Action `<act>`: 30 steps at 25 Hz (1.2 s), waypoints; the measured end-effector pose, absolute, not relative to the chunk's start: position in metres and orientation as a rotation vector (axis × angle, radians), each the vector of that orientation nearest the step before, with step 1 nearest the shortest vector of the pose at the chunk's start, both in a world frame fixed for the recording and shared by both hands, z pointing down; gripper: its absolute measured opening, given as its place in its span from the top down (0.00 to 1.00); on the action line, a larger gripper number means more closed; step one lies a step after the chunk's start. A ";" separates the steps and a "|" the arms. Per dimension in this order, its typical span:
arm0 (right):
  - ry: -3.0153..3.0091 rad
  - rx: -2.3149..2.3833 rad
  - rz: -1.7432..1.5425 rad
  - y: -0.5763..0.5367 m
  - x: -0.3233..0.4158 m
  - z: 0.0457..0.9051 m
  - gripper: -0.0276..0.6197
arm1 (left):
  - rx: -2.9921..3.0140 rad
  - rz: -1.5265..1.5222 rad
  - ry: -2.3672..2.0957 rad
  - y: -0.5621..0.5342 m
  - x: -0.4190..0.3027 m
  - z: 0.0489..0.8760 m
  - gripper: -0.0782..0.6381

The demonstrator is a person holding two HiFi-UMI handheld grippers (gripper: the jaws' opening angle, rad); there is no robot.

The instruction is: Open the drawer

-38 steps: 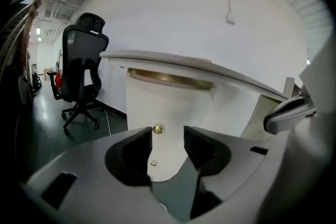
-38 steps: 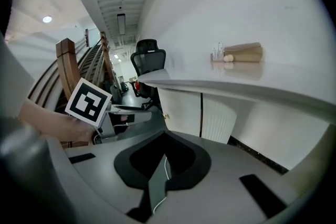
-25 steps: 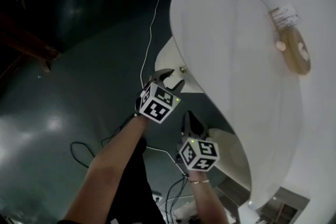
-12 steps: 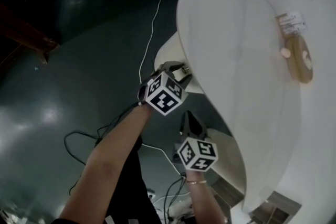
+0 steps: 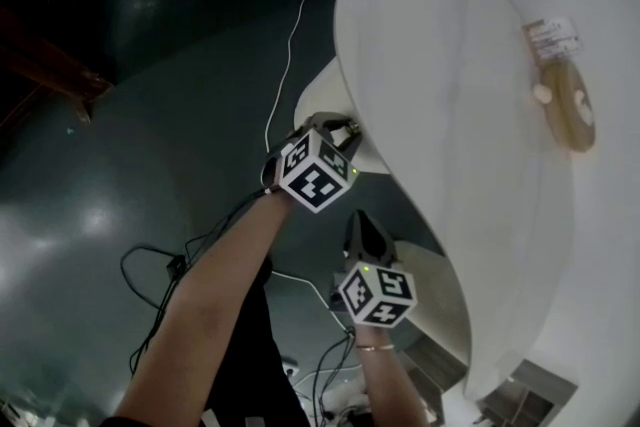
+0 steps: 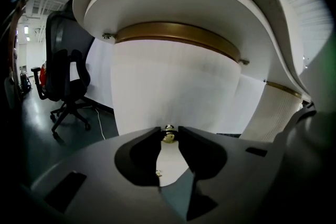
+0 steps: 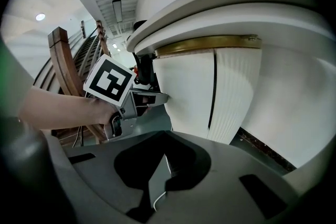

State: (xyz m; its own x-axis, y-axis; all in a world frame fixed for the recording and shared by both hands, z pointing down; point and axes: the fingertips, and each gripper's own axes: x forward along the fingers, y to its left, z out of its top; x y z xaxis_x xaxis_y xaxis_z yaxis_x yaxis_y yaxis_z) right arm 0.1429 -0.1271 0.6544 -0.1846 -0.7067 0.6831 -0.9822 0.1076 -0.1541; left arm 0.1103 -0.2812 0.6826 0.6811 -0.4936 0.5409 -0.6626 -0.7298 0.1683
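The drawer is the white ribbed curved front [image 6: 173,86] under a brass band, below the white desk top [image 5: 430,95]. Its small brass knob [image 6: 169,136] sits between the tips of my left gripper [image 6: 169,140], whose jaws are closing, and both tips touch the knob's sides. In the head view my left gripper [image 5: 345,129] reaches the drawer's edge at the knob [image 5: 352,126]. My right gripper [image 5: 362,221] hangs lower, away from the drawer, shut and holding nothing. The right gripper view shows those shut jaws [image 7: 160,165] and the left gripper [image 7: 149,97] against the white front.
A roll of tape [image 5: 565,105] and a label lie on the desk top. Cables [image 5: 160,265] trail over the dark floor, and a white cord [image 5: 290,45] runs along it. A black office chair [image 6: 63,76] stands to the left. Wooden stair rails [image 7: 60,55] rise behind.
My left gripper has moved up to the drawer's knob and its jaws have narrowed around it. The right gripper has stayed where it was.
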 end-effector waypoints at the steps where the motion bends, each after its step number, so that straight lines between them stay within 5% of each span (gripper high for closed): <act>1: -1.949 1.646 0.829 -0.126 0.143 0.653 0.95 | 2.540 0.673 -0.915 -0.281 0.109 0.683 0.75; 30: -1.944 1.627 0.908 -0.062 0.112 0.641 0.95 | 2.352 0.769 -1.018 -0.191 0.006 0.693 0.75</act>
State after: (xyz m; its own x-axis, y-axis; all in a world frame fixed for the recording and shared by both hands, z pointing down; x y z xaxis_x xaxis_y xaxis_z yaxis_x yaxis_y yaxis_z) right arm 0.1122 -0.0621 0.6414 -0.2068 -0.6830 0.7006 -0.9756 0.0896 -0.2007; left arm 0.0060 -0.1911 0.6926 0.5694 -0.5043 0.6492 -0.7623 -0.6195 0.1874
